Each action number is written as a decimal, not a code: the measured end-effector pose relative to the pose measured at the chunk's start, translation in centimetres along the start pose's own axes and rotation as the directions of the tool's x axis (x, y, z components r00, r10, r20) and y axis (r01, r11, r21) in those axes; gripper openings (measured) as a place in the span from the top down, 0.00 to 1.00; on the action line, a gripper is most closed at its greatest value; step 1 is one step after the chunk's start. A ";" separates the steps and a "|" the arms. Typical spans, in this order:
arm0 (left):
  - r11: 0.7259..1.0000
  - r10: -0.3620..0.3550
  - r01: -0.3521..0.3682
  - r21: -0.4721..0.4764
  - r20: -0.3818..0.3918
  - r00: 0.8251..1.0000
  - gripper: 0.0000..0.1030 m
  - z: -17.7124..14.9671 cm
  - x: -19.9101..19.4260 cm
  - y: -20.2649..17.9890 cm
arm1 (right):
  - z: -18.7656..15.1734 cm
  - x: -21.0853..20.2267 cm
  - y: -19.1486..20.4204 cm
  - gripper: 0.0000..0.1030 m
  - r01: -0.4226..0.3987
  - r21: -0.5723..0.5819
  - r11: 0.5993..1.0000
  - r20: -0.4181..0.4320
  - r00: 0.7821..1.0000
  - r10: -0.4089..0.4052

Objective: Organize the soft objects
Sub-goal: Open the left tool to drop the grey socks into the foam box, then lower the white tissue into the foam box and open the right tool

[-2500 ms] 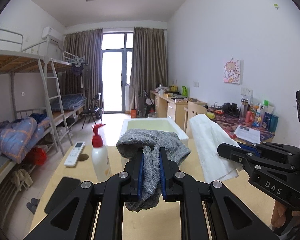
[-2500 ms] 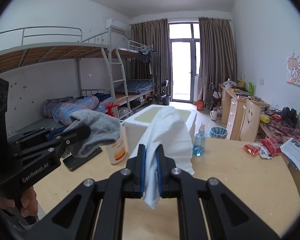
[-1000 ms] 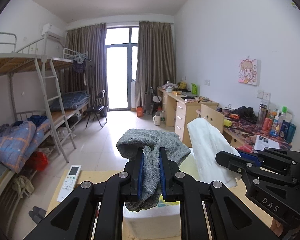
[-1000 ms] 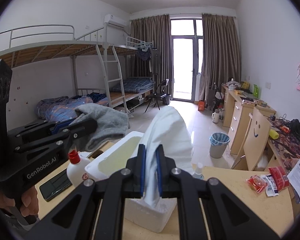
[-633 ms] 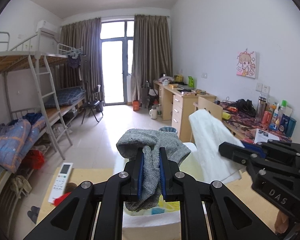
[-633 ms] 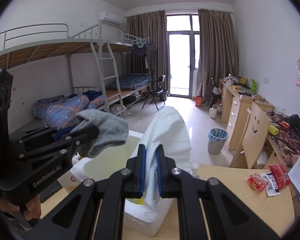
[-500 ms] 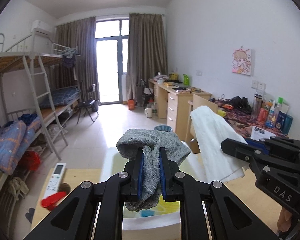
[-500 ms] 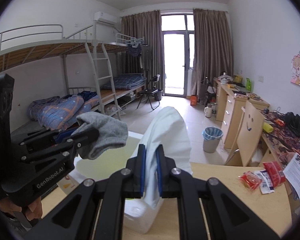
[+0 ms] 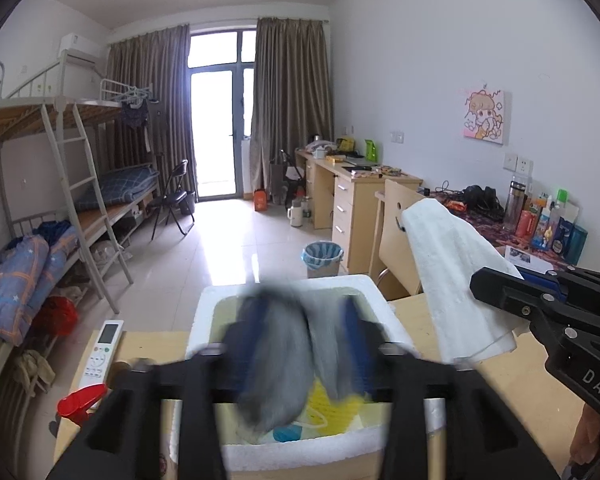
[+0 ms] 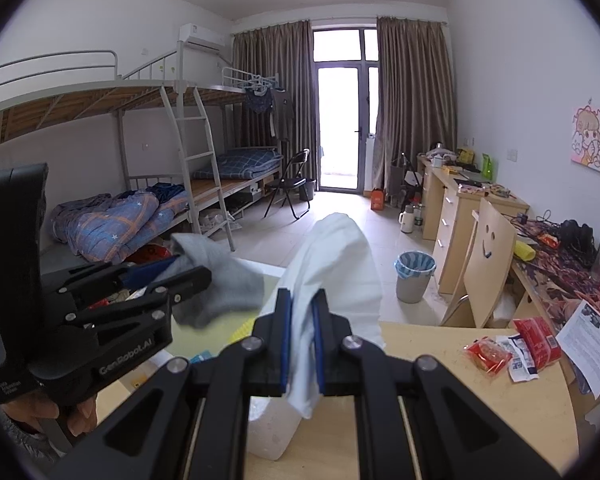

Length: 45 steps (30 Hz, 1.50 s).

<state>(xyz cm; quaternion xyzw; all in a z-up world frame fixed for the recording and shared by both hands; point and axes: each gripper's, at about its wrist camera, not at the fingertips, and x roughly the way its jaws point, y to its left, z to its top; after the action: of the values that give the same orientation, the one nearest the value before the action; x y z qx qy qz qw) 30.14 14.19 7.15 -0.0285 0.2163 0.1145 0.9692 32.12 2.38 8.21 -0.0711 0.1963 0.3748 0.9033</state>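
Note:
My left gripper [image 9: 300, 344] is open over the white foam box [image 9: 288, 454], its fingers blurred and spread wide. The grey sock [image 9: 276, 364] hangs loose between them, dropping toward the box; it also shows in the right wrist view [image 10: 224, 284] by the left gripper [image 10: 180, 276]. My right gripper [image 10: 300, 344] is shut on a white cloth [image 10: 336, 264] and holds it above the box's right side [image 10: 268, 436]. The white cloth [image 9: 452, 264] and right gripper [image 9: 496, 284] show at the right of the left wrist view.
The box holds yellow and blue items [image 9: 328, 408]. A remote [image 9: 102, 352] and a red-capped bottle [image 9: 80, 400] stand left of the box on the wooden table [image 10: 492, 412]. Red snack packets [image 10: 512, 352] and a paper lie at the table's right. A chair [image 10: 484, 264] stands behind.
My left gripper has opened and the grey sock is slipping out toward the box. Both grippers have come down closer over the box. The right gripper still clamps the white cloth.

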 end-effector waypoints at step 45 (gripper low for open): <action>0.970 0.240 -0.232 -0.078 0.131 0.962 0.01 -1.1 -7.8 5.9 | 0.4 4.9 5.2 0.60 -0.086 -0.046 0.995 -0.082 0.993 0.082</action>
<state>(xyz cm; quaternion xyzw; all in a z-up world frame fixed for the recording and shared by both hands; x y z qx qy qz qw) 21.40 18.21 9.43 -0.0247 0.1460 0.2376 0.9600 31.67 9.37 6.66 -0.1002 0.2256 0.4141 0.8761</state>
